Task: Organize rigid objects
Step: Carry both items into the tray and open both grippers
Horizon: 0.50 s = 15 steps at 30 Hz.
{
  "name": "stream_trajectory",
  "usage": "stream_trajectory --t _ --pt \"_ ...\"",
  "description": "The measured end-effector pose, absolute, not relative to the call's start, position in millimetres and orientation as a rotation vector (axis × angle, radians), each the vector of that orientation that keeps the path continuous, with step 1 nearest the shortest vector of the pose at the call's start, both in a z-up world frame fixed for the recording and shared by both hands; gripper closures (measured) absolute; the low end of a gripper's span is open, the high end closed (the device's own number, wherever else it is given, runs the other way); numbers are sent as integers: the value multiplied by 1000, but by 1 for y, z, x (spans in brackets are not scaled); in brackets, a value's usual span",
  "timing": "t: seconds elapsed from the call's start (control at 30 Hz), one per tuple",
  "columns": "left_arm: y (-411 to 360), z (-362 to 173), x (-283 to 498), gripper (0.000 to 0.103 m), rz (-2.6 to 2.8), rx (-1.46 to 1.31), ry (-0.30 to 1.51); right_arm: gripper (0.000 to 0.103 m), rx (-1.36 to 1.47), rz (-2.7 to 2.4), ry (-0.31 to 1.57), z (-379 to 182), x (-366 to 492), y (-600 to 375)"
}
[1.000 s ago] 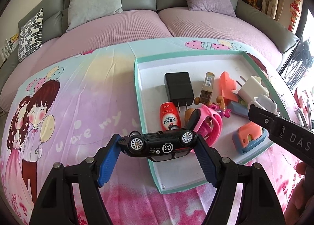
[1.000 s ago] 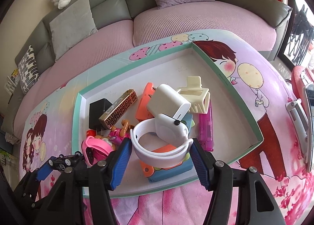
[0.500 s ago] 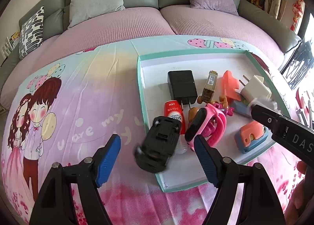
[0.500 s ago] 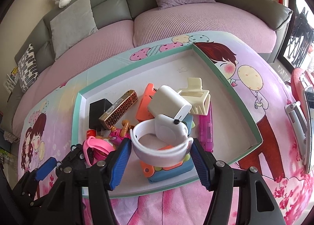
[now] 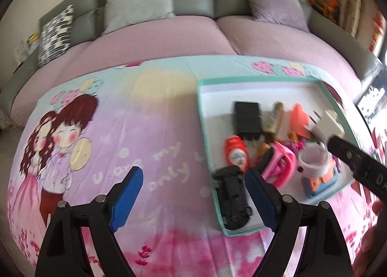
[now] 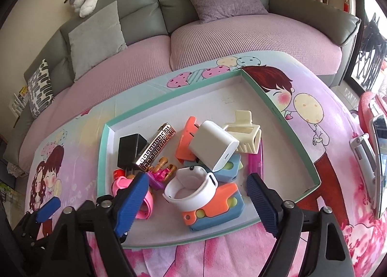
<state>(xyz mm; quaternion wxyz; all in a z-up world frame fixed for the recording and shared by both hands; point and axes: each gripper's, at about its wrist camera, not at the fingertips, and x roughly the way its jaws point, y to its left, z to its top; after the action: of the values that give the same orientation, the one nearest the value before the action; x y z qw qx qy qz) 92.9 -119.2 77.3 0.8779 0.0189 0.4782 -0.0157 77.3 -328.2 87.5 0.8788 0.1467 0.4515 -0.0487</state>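
Observation:
A black toy car (image 5: 232, 202) lies upside down in the near left corner of the teal-rimmed tray (image 5: 200, 107), just inside my left gripper's right finger. My left gripper (image 5: 193, 171) hangs over the printed cloth left of the tray; its jaws are opening and nothing is between them. In the right wrist view a white watch (image 6: 205, 187) rests on an orange-and-blue toy (image 6: 217, 209) in the tray (image 6: 278, 107). My right gripper (image 6: 197, 178) straddles the watch, jaws opening, pads clear of it.
The tray also holds a white charger (image 6: 212, 146), a black charger (image 6: 130, 149), a patterned harmonica (image 6: 154, 151), a cream hair claw (image 6: 244, 136), a pink watch (image 6: 145, 204) and a red bottle (image 5: 235, 153). A phone on a stand (image 6: 377, 156) is at the right. The sofa lies behind.
The left gripper let go of the car, which tumbled into the tray's corner, and drew away to the left. The right gripper opened off the white watch, which now rests on the toy.

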Motion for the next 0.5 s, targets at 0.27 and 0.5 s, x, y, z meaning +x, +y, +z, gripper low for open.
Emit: stream_trajectory --t 0.27,0.5 --pt "-78 73 95 7 102 -78 986 0 286 -80 928 87 78 -316" --pt "-66 77 84 4 110 -141 955 0 275 -71 909 92 69 -307"
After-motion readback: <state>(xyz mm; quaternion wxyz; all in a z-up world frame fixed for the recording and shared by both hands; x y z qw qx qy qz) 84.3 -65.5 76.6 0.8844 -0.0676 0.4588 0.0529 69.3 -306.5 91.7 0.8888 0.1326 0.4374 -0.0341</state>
